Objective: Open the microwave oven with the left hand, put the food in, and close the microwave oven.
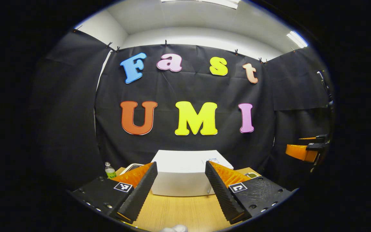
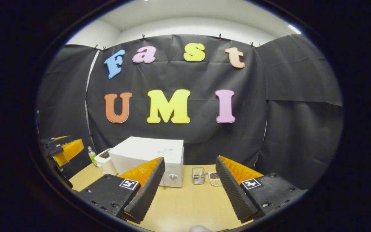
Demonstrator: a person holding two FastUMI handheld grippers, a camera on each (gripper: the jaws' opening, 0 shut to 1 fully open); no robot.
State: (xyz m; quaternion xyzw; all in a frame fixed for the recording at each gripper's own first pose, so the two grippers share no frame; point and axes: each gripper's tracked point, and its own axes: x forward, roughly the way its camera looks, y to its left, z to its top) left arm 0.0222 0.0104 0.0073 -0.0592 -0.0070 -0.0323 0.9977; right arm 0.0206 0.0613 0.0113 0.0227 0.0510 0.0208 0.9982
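Both grippers, left (image 1: pixel 180 187) and right (image 2: pixel 190 185), hung spread and empty above the table (image 2: pixel 185 203); beside the closed microwave (image 2: pixel 147 158), a clear cup (image 2: pixel 198 175) and a dish (image 2: pixel 215 178) of dark food.

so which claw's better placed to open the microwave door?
Left. The microwave sits straight ahead between the left claw's open fingers, door shut. From the right claw, also open, it lies off to the left; the food dish is more in line.
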